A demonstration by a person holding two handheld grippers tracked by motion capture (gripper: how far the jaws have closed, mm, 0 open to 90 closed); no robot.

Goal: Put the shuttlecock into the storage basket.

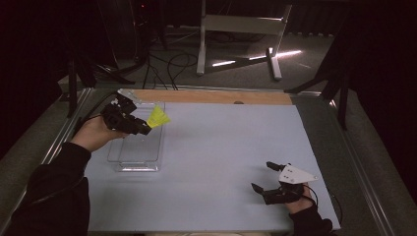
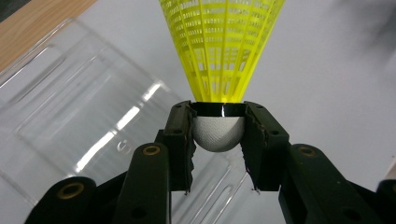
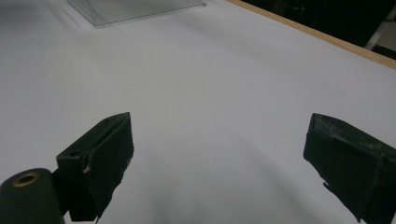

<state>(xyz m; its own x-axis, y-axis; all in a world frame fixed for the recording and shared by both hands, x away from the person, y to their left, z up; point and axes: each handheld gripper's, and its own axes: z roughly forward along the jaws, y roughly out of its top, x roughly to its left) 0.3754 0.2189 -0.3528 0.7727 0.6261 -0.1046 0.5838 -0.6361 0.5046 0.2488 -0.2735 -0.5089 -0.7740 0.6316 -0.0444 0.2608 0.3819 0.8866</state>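
Right, we have one yellow shuttlecock (image 2: 223, 46) in play, and it sits pinched in the left gripper (image 2: 218, 135): both black jaws press on its white rounded cork, and the yellow mesh skirt fans away from the tips. From the high view we see that shuttlecock (image 1: 158, 118) held above the table, over the far right edge of one clear plastic box (image 1: 135, 147). The left gripper (image 1: 143, 129) comes at it from the left, held in the person's left hand (image 1: 93, 132), dark sleeve trailing down to the bottom edge.

Looking along the left gripper, we catch the box (image 2: 79, 116) below and to the left of the jaws, its see-through walls catching a streak of light, with nothing visible inside it.

Across the table, one more gripper: the right gripper (image 1: 261, 177) rests low near the front right corner of the pale blue mat (image 1: 221, 147), well apart from the box and the shuttlecock. Its jaws stand wide, and from its own camera (image 3: 219, 154) we see bare mat between the two pads, with a corner of the clear box (image 3: 135, 9) far off at the top.

So we count one shuttlecock, one box, two grippers.
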